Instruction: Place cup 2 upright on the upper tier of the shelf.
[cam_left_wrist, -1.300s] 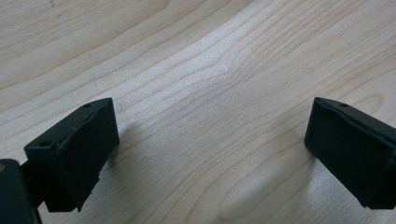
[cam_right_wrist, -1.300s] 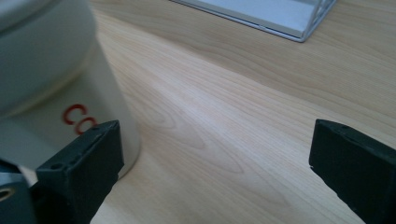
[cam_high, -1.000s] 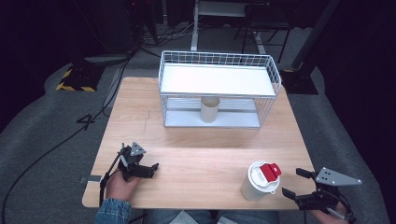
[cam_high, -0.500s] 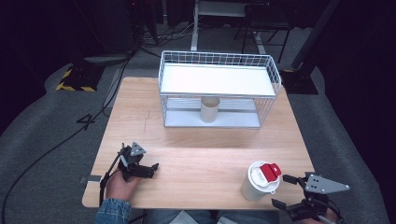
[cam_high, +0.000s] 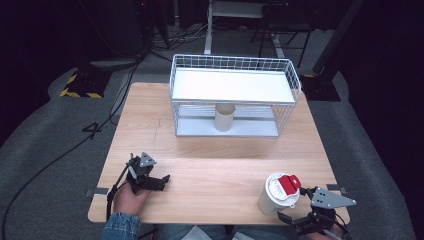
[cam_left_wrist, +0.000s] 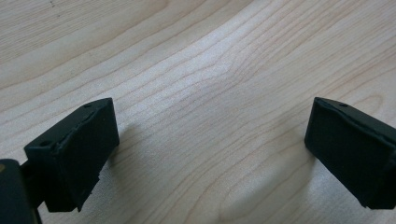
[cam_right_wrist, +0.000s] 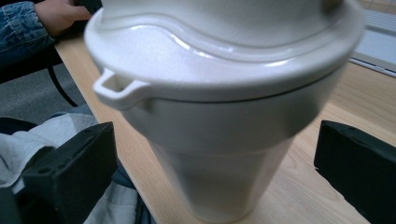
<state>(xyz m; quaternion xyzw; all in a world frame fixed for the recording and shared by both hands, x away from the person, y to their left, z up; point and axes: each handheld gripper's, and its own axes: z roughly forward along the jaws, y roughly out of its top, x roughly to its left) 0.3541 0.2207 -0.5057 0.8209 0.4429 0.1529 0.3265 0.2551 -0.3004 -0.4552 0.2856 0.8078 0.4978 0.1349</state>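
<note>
Right gripper (cam_high: 296, 218): at near right table edge, jaws spread wide, level with the lidded cup; pads either side of the cup wall, not touching.
Right gripper pads (cam_right_wrist: 70, 170): clear gap to the cup on both sides in the right gripper view.
Left gripper (cam_high: 161, 181): resting low on the near left of the table, jaws spread, nothing between, bare wood beneath.
Left gripper pads (cam_left_wrist: 79, 149): apart over plain grain.
Lidded cup (cam_high: 277, 194): white, tapered, upright at near right, just beside the table's front edge; white lid with pull tab (cam_right_wrist: 114, 88) and red closure (cam_high: 288, 183) on top.
Step in hand: likely approach to grasp the cup, jaws straddling but not yet closed.
Next move: probably slight advance, then squeeze below the lid rim; care needed, cup close to edge and wall likely soft.
Surface: light wooden table (cam_high: 220, 160), mostly bare.
Far side: white wire rack (cam_high: 235, 95) with shelf; beige tumbler (cam_high: 224, 117) upright under it.
Room: dark, grey carpet, cables, yellow-black hazard strip (cam_high: 77, 89) at far left.
</note>
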